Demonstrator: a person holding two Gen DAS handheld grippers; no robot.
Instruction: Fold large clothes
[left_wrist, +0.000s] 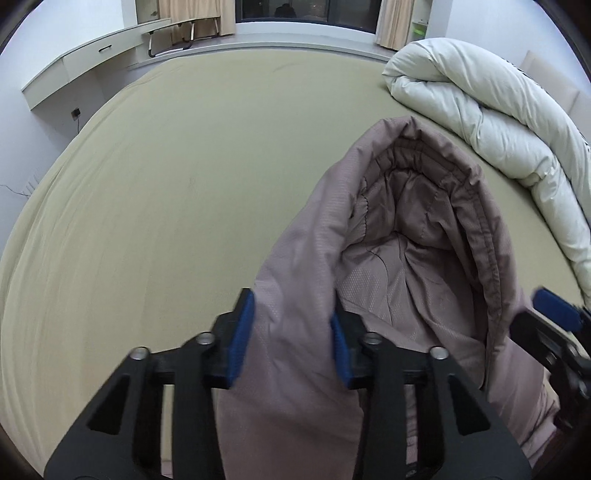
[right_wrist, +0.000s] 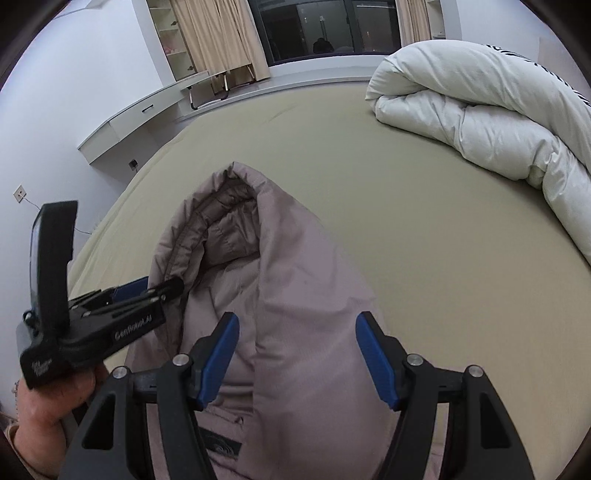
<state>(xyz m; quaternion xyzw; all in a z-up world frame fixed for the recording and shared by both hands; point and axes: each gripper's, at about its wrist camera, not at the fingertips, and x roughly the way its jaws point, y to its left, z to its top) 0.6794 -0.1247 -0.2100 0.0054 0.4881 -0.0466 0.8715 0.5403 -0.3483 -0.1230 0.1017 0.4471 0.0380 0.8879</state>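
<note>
Wall desk: far left in both views, white, with one drawer; its near end is cut off by the picture edge.
Person's hand: seen only in the right wrist view, low at the left, gripping the handle of the left hand-held gripper; the rest of the arm is cut off.
Left hand-held gripper: blue pads closed on a thick fold of the hood's left side; fabric fills the gap and hides the inner pad faces.
Hooded padded jacket: mauve, lying on the bed, hood opening up; its lower body runs out of frame in both views. A dark label near the bottom shows only in the right wrist view, too blurred to read.
Right hand-held gripper: jaws apart over the hood's right side, pads not pressing the cloth; the left wrist view shows only one blue pad at the right edge.
Rolled duvet: white, far right on the bed, well apart from the jacket, partly cut off.
</note>
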